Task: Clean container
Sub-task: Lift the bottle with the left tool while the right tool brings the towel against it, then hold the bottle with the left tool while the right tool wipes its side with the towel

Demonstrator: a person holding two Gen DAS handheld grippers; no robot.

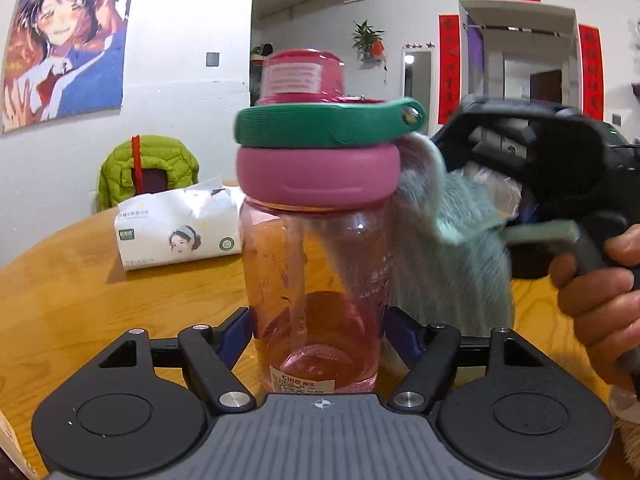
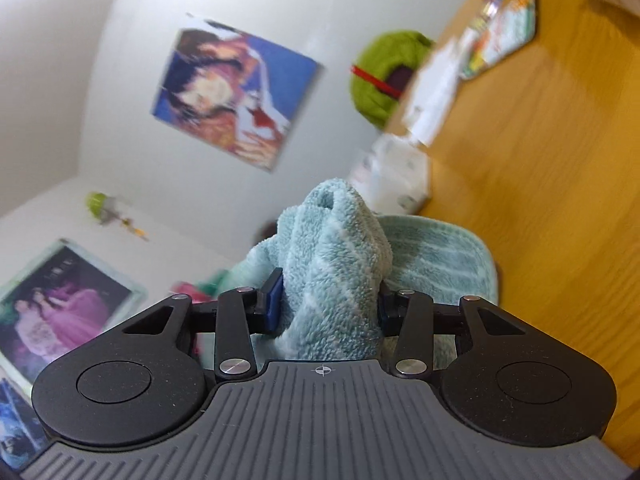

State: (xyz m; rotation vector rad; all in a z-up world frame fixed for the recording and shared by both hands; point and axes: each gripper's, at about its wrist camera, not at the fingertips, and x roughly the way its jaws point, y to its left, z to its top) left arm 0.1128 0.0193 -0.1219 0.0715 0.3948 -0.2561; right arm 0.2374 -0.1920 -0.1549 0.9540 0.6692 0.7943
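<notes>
Left wrist view: we see our left gripper (image 1: 318,336) clamped on the pink bottle (image 1: 318,256), upright on the wooden table (image 1: 80,280); the teal towel (image 1: 452,240) touches its right side under the lid (image 1: 318,172).
Right wrist view: our right gripper (image 2: 328,304) pinches the towel (image 2: 336,260) bunched between its blue pads (image 2: 273,300).

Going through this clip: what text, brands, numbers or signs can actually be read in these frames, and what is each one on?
"Cille": white sticker low on the pink bottle; its smaller print is unreadable.
Pale printed marks on the bottle's side: too faint.
Tissue pack: green logos and Chinese print, too small.
Red door banners: Chinese characters, too blurred.
Label on the bottle's pink cap: illegible.
Right wrist view: nothing readable.
</notes>
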